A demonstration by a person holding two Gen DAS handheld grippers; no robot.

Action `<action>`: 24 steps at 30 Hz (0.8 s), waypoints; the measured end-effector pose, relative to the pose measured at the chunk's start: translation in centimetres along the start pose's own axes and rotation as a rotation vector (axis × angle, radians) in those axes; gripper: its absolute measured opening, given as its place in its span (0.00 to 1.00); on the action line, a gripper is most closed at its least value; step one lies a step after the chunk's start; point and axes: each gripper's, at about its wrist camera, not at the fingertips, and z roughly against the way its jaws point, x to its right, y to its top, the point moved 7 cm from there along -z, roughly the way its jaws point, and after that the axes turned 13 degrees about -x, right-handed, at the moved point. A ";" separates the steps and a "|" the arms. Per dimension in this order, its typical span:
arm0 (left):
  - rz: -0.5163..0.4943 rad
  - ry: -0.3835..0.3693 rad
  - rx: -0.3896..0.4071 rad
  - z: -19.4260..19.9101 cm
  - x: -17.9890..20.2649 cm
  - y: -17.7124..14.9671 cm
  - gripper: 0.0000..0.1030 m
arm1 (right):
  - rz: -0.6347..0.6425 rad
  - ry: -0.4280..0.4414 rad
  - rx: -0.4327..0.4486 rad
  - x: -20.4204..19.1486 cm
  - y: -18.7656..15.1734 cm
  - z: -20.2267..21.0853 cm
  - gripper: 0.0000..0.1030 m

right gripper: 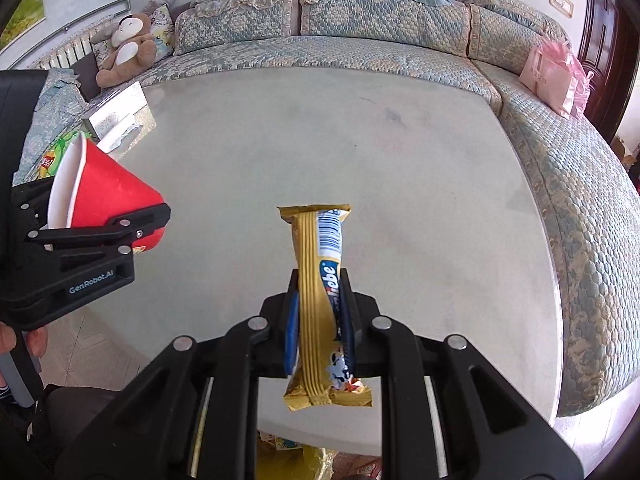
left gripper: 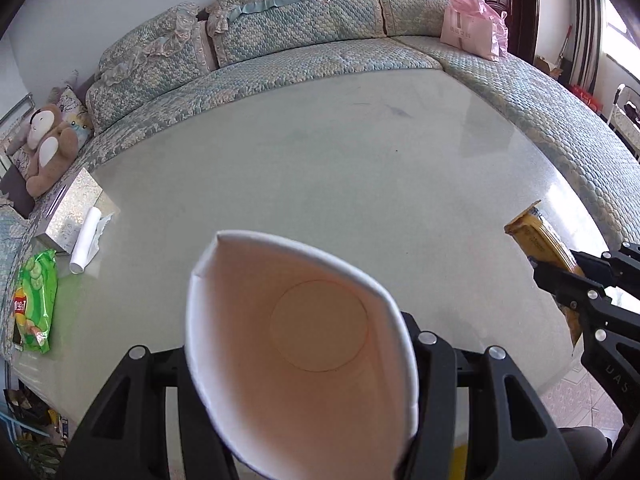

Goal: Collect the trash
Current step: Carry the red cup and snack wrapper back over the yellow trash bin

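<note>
Above the pale tabletop (right gripper: 400, 168), the left tool (left gripper: 300, 344) squeezes a red paper cup (right gripper: 108, 196) while the right tool (right gripper: 320, 312) clamps a gold snack wrapper (right gripper: 316, 280).

This is a home living room. A curved sectional sofa (right gripper: 400, 36) in quilted blue-and-beige covers with ruffled cushions wraps around a pale round coffee table (right gripper: 320, 152). A teddy bear (right gripper: 128, 48) sits on the sofa's end, near a radiator (right gripper: 68, 54) along the wall. A tissue box (left gripper: 74, 212) and a green snack bag (left gripper: 36, 300) lie on the table, and a pink gift bag (left gripper: 468, 30) rests on the sofa by a dark wooden door (right gripper: 604, 40).
</note>
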 end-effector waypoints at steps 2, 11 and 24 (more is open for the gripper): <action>0.017 -0.005 -0.007 1.7 -0.2 -3.0 0.50 | -0.018 0.005 -0.018 -1.2 -2.3 1.1 0.17; 0.079 -0.041 -0.038 4.5 0.1 -15.3 0.50 | -0.063 -0.012 -0.078 -5.7 -11.5 3.5 0.17; 0.125 -0.052 -0.053 4.2 0.8 -21.2 0.50 | -0.086 -0.052 -0.095 -7.6 -17.2 3.7 0.17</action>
